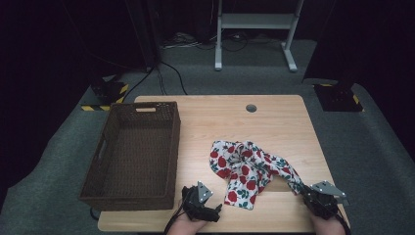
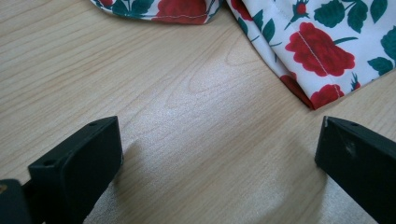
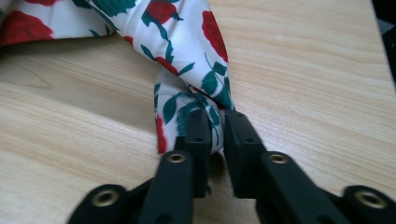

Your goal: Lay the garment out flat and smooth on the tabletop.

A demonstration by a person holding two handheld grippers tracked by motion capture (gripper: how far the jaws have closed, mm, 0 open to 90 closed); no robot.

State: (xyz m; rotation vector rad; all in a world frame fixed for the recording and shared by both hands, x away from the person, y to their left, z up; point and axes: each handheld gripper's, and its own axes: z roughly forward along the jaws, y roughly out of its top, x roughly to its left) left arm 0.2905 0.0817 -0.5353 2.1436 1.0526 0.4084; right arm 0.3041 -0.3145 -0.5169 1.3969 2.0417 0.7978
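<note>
A white cloth with red roses and green leaves [image 1: 247,169] lies crumpled on the wooden table [image 1: 220,117], right of centre. My right gripper [image 1: 304,191] is shut on the cloth's near right corner [image 3: 205,100], the fabric bunched between its fingers [image 3: 198,135]. Near the front edge my left gripper [image 1: 215,208] stands open just left of the cloth's lower edge [image 2: 322,91]. Its two fingers [image 2: 81,161] rest low over bare wood with nothing between them.
A dark brown wicker basket [image 1: 110,188], with nothing in it, sits on the table's left side. A round cable hole [image 1: 251,108] marks the far middle. Beyond the table is grey carpet, cables and a white desk frame [image 1: 254,22].
</note>
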